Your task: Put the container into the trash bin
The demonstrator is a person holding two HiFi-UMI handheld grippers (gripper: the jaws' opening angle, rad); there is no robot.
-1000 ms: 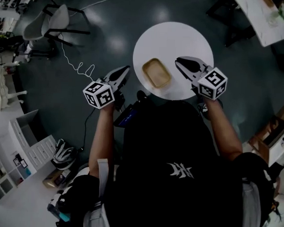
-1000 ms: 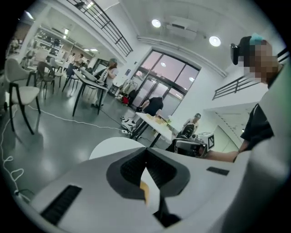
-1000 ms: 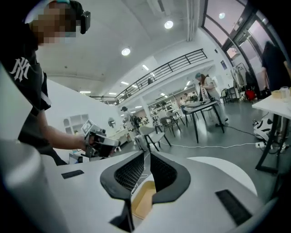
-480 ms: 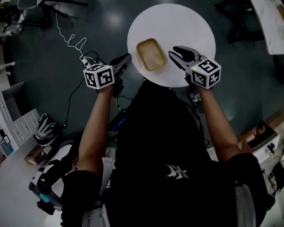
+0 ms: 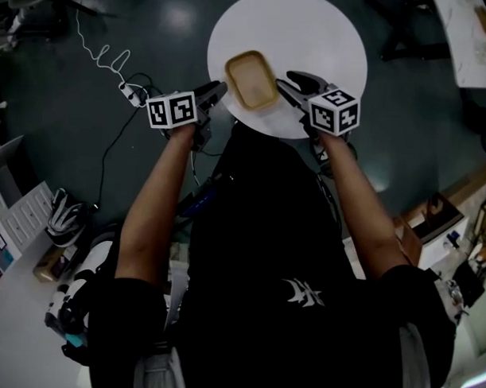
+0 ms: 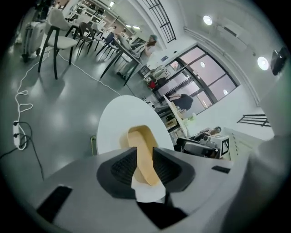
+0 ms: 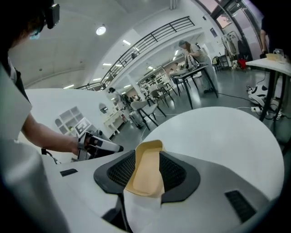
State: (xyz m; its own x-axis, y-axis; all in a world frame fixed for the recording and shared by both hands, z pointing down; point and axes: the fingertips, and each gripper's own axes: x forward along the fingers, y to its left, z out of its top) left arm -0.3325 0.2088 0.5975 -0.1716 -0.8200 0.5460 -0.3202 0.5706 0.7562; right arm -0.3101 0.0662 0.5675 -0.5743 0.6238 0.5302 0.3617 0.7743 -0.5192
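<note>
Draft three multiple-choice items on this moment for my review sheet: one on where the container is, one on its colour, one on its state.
1. Where is the container?
A. inside a trash bin
B. on the round white table
C. on the floor

2. What colour is the container?
A. tan
B. blue
C. black

3. What state is the container in?
A. turned upside down
B. open side up and empty
C. filled with food

Answers:
1 B: the head view shows it resting on the white tabletop near the person's edge.
2 A: its walls and inside show tan in all three views.
3 B: the head view looks straight into its bare hollow.
</note>
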